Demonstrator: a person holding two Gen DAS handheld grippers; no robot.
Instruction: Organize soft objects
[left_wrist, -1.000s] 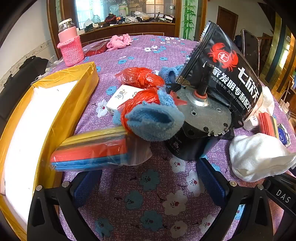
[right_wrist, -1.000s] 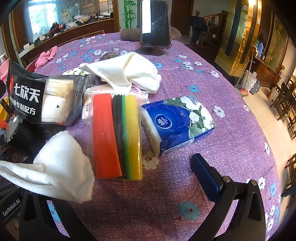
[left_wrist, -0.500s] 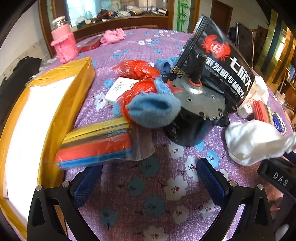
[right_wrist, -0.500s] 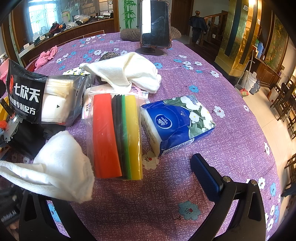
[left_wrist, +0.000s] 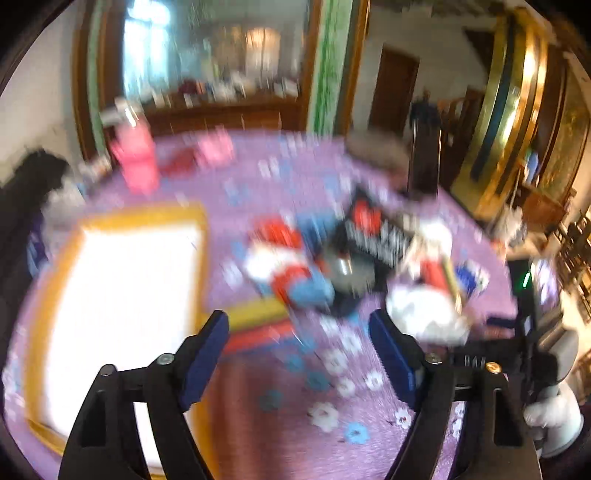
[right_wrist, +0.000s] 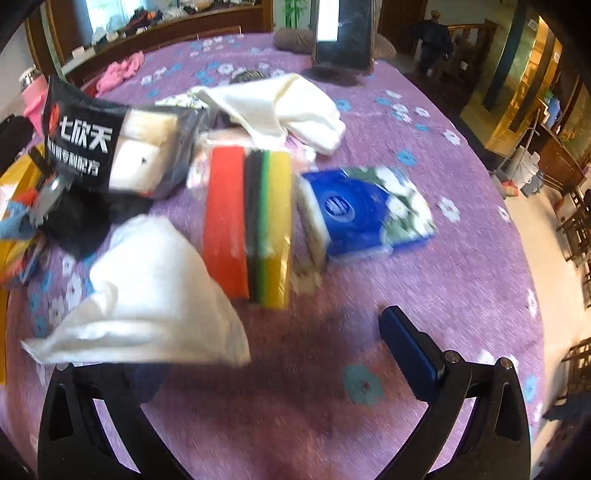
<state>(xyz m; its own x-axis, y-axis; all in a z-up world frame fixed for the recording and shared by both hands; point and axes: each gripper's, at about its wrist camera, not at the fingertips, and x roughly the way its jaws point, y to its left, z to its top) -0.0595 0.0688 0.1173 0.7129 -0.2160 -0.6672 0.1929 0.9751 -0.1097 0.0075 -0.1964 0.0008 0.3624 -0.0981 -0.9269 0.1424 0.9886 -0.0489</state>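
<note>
Hanging above the counter (left_wrist: 332, 424), the left claw (left_wrist: 299, 354), empty and closing, points at the sponge pack (left_wrist: 258, 325) lying crosswise just beside the yellow-rimmed box (left_wrist: 199, 266).

Your left wrist view is heavily motion-blurred: the purple flowered cloth on the counter (left_wrist: 303, 177) smears into streaks, and only the left tool (left_wrist: 299, 332) stays sharp. Daylight pours from the tall back window (left_wrist: 144, 74), blowing out the white inside of the yellow-rimmed tray (left_wrist: 122, 295). Your right view is milder, soft blur, with bright glare on the draped white cloth (right_wrist: 155, 295). Both bend and darken at the corners.
</note>
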